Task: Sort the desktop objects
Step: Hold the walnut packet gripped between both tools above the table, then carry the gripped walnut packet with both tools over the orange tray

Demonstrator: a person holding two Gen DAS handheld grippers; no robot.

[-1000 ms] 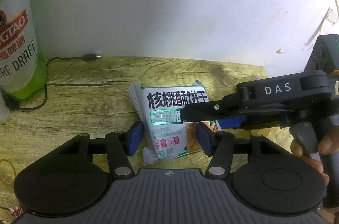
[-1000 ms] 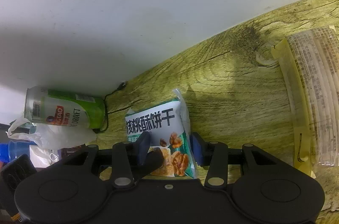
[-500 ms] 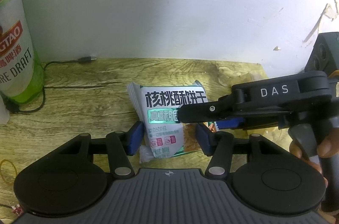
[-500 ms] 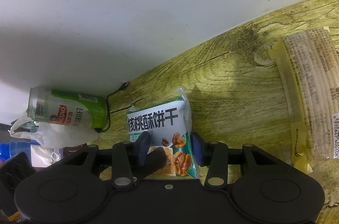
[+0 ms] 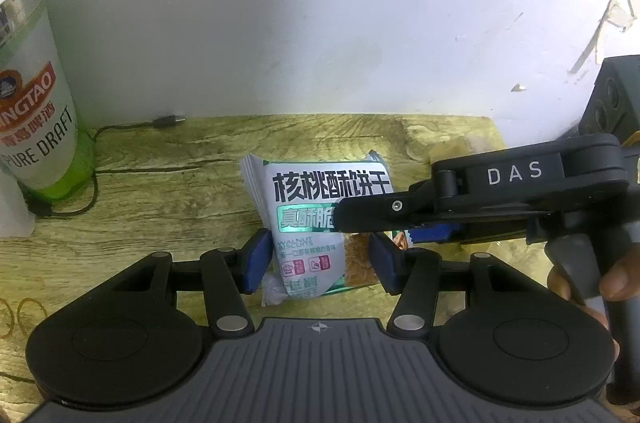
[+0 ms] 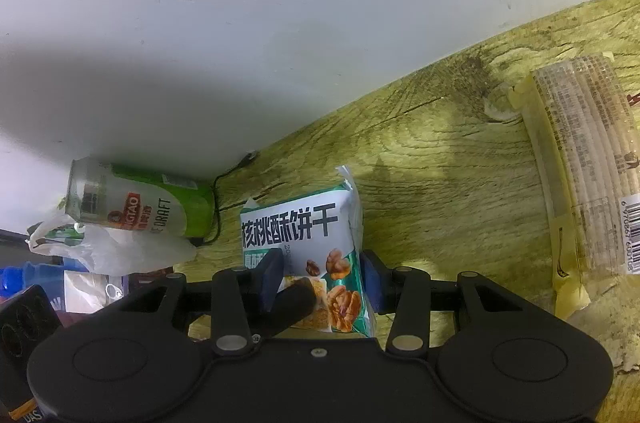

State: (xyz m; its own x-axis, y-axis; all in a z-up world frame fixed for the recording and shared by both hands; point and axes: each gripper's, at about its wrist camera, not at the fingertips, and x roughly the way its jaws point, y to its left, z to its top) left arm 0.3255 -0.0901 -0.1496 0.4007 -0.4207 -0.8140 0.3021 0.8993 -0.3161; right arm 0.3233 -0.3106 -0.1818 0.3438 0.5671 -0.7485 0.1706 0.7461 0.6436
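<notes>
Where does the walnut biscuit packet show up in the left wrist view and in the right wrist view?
Left wrist view: walnut biscuit packet at centre, between this gripper's fingers, upright text.
Right wrist view: same packet at lower centre, tilted, between the blue pads.
Shared landmark: the green Tsingtao beer can, far left in the left wrist view, mid-left by the wall in the right wrist view.

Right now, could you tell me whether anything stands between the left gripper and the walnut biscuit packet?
Nothing blocks it: the walnut biscuit packet already sits between the left gripper fingers. The right gripper clamps the same packet, its finger crossing the packet's front from the right in the left wrist view.
</notes>
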